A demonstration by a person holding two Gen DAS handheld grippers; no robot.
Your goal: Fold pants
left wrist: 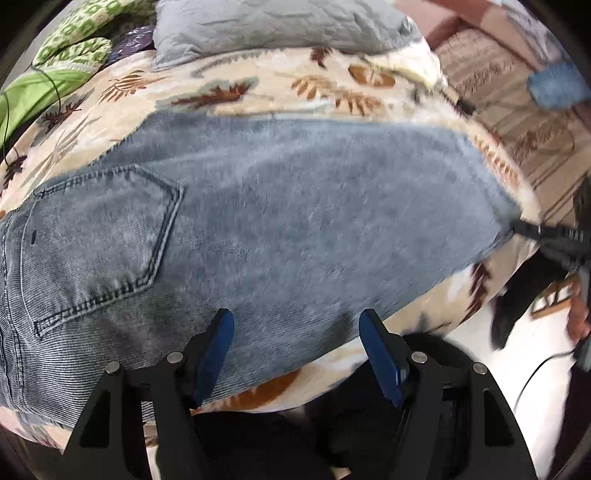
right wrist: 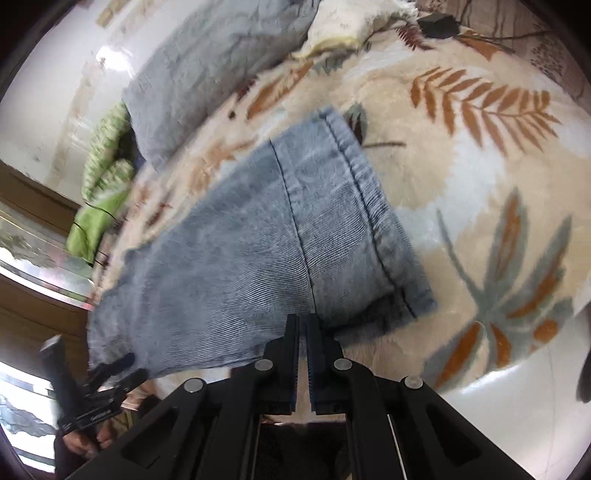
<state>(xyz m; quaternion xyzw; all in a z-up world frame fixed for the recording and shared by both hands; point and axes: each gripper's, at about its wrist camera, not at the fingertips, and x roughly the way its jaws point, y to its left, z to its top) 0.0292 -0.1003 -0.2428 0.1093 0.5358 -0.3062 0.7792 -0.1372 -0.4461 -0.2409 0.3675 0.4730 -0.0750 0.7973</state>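
Light blue denim pants (left wrist: 280, 221) lie flat on a leaf-patterned blanket (left wrist: 258, 88), back pocket at the left, legs running right. My left gripper (left wrist: 297, 325) is open, its blue-padded fingers (left wrist: 218, 354) hovering over the near edge of the pants below the pocket. In the right wrist view the hem end of the pants (right wrist: 295, 229) lies in front of my right gripper (right wrist: 304, 319), whose jaws are shut on the near edge of the pant leg by the hem. The right gripper also shows in the left wrist view (left wrist: 532, 230) at the far right end of the pants.
A grey pillow (left wrist: 273, 26) lies at the back of the bed, with green patterned fabric (left wrist: 70, 48) at the back left. The bed edge and white floor (left wrist: 472, 339) are at the near right. A dark object (right wrist: 439, 24) sits on the blanket's far side.
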